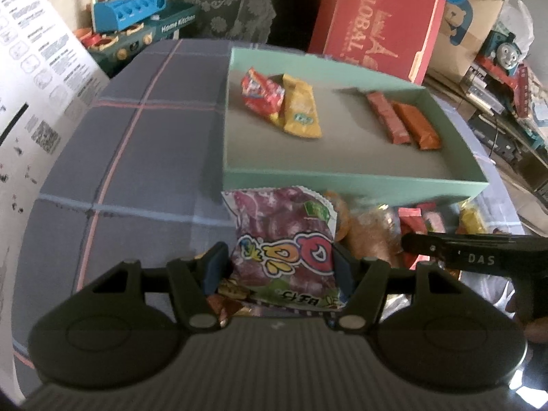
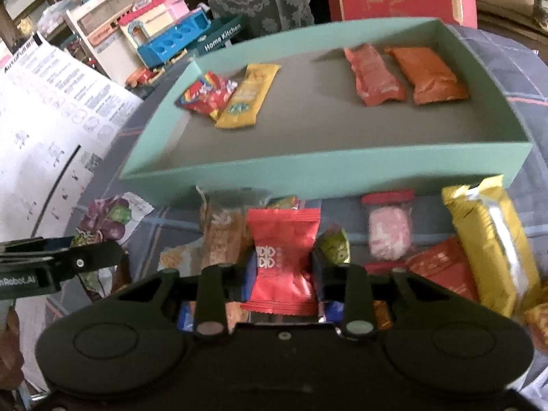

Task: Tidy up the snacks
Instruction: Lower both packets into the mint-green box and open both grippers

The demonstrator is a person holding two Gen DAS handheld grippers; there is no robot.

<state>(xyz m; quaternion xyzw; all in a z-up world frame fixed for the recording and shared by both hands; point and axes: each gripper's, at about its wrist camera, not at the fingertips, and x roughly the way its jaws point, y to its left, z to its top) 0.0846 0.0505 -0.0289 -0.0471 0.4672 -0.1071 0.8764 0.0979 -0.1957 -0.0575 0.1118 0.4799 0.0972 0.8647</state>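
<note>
I'm holding my left claw (image 1: 281, 267) clamped on a purple snack bag (image 1: 284, 239), pads pressing both sides. The bag's long axis is running away from me toward the teal box (image 1: 352, 179), its serrated top edge pointing at the box's near wall; print is upside down to me. It's hovering over the plaid-covered table (image 1: 137, 137), just short of the box.

My right claw (image 2: 282, 269) is sitting narrow around a red sachet (image 2: 282, 260), pads at both its sides w/ the crimped ends pointing toward and away from me; no earlier view, so I'm only saying the sachet is gripped between the pads.

Inside the box, L to R: a red candy pack (image 2: 205, 94) touching a yellow bar (image 2: 248, 97), then, well apart, a red-orange bar (image 2: 373, 75) beside an orange bar (image 2: 428, 73), all four lying roughly front-to-back.

Only the right view is showing the loose pile clearly: a pink sweet in clear wrap (image 2: 388, 233) and a big yellow pack (image 2: 489, 239). The left view is showing a toy train (image 1: 507, 51) at far right.
</note>
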